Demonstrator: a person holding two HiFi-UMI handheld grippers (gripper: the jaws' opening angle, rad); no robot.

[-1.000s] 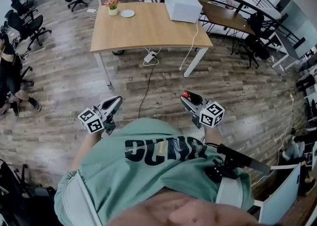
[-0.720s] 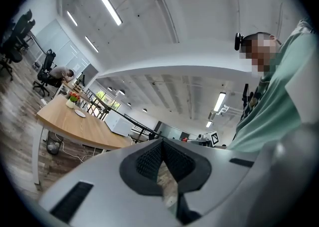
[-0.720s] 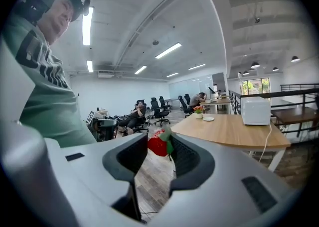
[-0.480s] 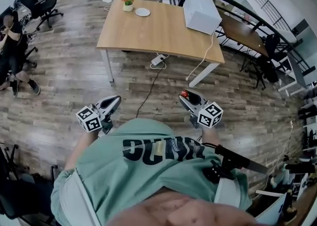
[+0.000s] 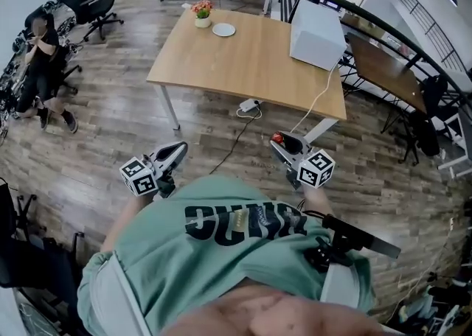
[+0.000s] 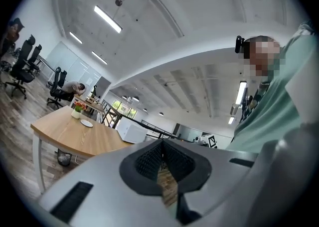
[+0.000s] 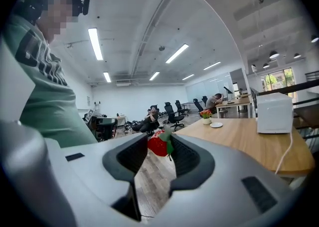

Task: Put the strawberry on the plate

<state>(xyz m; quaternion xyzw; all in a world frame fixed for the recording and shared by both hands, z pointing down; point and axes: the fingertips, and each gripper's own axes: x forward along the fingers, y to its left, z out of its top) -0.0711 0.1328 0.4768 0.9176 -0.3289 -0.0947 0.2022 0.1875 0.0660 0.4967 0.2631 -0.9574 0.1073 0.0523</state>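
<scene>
A red strawberry (image 5: 277, 138) with green leaves sits between the tips of my right gripper (image 5: 281, 144), which is shut on it; in the right gripper view the strawberry (image 7: 158, 144) shows pinched between the dark pads (image 7: 133, 154). My left gripper (image 5: 179, 149) is held at waist height, shut with nothing in it, its pads (image 6: 149, 160) meeting at the tips. A small white plate (image 5: 223, 29) lies at the far end of a wooden table (image 5: 251, 62) ahead, beside a pot of flowers (image 5: 202, 14). The plate (image 7: 216, 125) is well beyond both grippers.
A white box (image 5: 317, 35) stands on the table's right end, its cable hanging to a power strip (image 5: 249, 106) on the wooden floor. Office chairs (image 5: 88, 7) and a seated person (image 5: 44, 54) are at the left. A railing and dark desks (image 5: 383, 62) lie to the right.
The table has shifted right and nearer in the head view as the person turns and steps toward it. Both grippers keep their pose, the strawberry still held.
</scene>
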